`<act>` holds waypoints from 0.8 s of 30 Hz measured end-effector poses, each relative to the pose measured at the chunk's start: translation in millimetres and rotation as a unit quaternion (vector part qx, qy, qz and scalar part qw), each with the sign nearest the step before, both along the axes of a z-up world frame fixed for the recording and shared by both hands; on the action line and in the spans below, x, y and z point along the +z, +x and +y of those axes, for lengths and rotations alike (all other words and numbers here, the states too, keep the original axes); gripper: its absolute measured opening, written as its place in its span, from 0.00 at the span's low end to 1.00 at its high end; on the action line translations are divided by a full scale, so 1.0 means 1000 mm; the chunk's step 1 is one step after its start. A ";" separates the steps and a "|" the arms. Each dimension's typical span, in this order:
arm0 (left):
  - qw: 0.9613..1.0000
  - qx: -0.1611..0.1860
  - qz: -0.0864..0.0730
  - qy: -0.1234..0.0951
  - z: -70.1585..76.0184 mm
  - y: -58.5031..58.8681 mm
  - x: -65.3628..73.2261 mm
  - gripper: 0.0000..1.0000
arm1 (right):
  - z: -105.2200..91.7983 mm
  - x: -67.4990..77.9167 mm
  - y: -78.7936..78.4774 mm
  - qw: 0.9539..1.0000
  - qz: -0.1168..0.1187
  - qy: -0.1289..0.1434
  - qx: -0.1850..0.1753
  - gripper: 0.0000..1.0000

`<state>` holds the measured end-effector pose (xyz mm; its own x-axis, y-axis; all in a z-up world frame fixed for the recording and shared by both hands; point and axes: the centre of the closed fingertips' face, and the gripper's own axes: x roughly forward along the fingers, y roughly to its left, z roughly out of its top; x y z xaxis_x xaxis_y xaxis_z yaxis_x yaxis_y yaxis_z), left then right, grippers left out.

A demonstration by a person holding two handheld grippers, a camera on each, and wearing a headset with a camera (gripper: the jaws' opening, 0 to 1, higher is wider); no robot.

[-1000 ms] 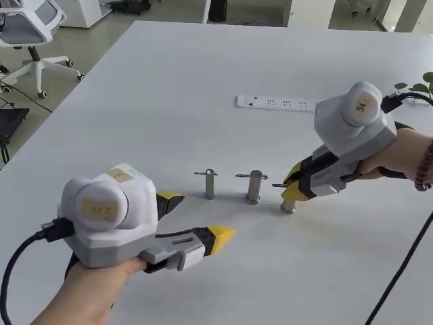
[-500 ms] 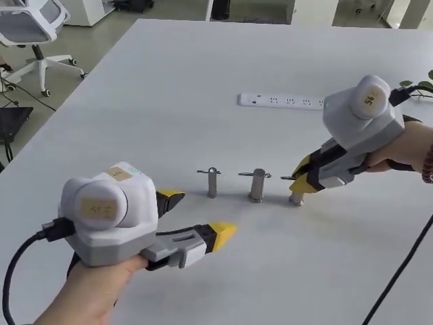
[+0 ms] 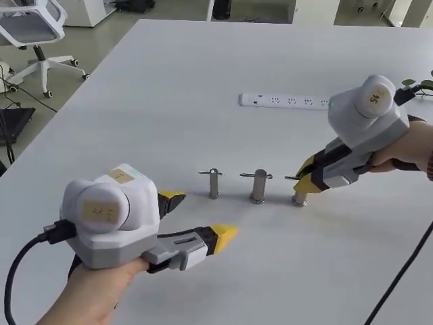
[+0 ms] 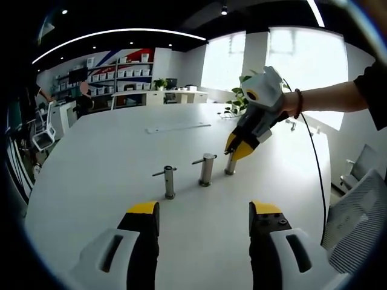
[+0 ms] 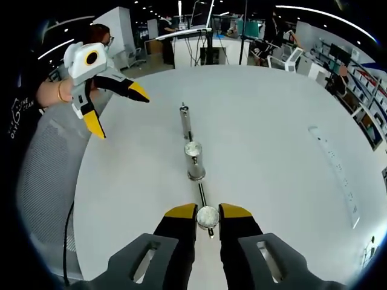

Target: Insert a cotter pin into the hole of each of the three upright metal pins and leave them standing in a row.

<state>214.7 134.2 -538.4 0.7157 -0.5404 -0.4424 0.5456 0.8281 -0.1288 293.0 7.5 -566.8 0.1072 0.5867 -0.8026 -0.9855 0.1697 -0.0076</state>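
Three upright metal pins stand in a row on the white table (image 3: 169, 88). The left pin (image 3: 214, 183) and the middle pin (image 3: 258, 185) each carry a cotter pin crosswise near the top. My right gripper (image 3: 302, 184) is shut on the right pin (image 3: 299, 198), whose round head (image 5: 207, 215) sits between the yellow tips. A cotter pin (image 5: 200, 192) runs through this pin along the row. My left gripper (image 3: 203, 217) hovers open in front of the row, nothing between its jaws, about a hand's width from the left pin (image 4: 169, 181).
A white power strip (image 3: 284, 102) lies on the table behind the row. An office chair (image 3: 30, 27) stands on the floor off the far left corner. A plant's leaves (image 3: 423, 84) show at the right edge. A black cable (image 3: 406, 264) trails from the right gripper.
The right gripper has shifted the right pin a little to the right, widening its gap from the middle pin. The left gripper has stayed where it was, open.
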 end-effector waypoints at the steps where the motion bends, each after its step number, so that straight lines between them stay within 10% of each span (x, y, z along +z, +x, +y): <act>1: 1.000 0.000 0.000 0.000 0.000 0.000 0.000 0.59 | 0.000 0.000 0.000 1.000 0.000 0.000 0.001 0.09; 24: 1.000 -0.006 -0.003 0.019 0.004 -0.001 0.006 0.61 | -0.002 0.019 -0.003 0.999 -0.028 0.023 -0.029 0.27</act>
